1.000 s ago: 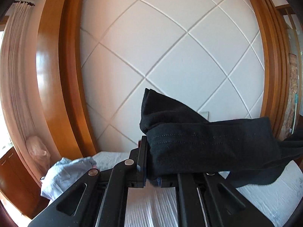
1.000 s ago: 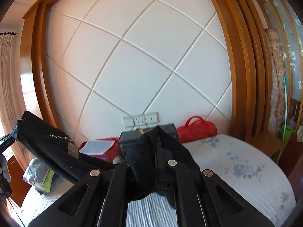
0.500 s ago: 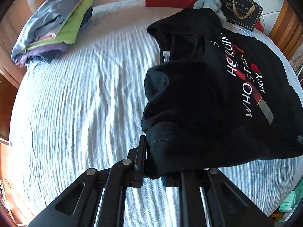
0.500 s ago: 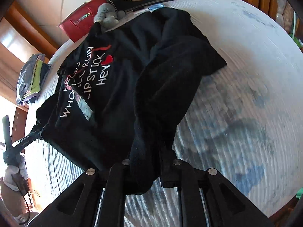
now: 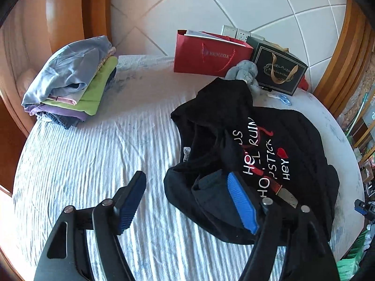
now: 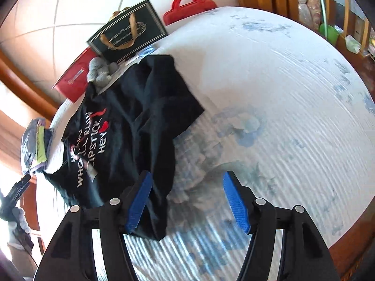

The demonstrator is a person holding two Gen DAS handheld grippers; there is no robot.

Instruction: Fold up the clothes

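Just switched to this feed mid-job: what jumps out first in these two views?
A crumpled black T-shirt with white and red lettering sprawls on the white bed, printed side up. Both the left gripper and the right gripper are open beside it. A stack of folded clothes sits at the bed's far left corner.

T-shirt (image 5: 269,145) spread on bed (image 5: 93,154); stack of folded clothes (image 5: 70,79) well apart at left; two gift bags (image 5: 211,53) and stuffed toy (image 5: 245,73) behind, against headboard (image 5: 211,7); scissors (image 5: 282,98) beside toy.
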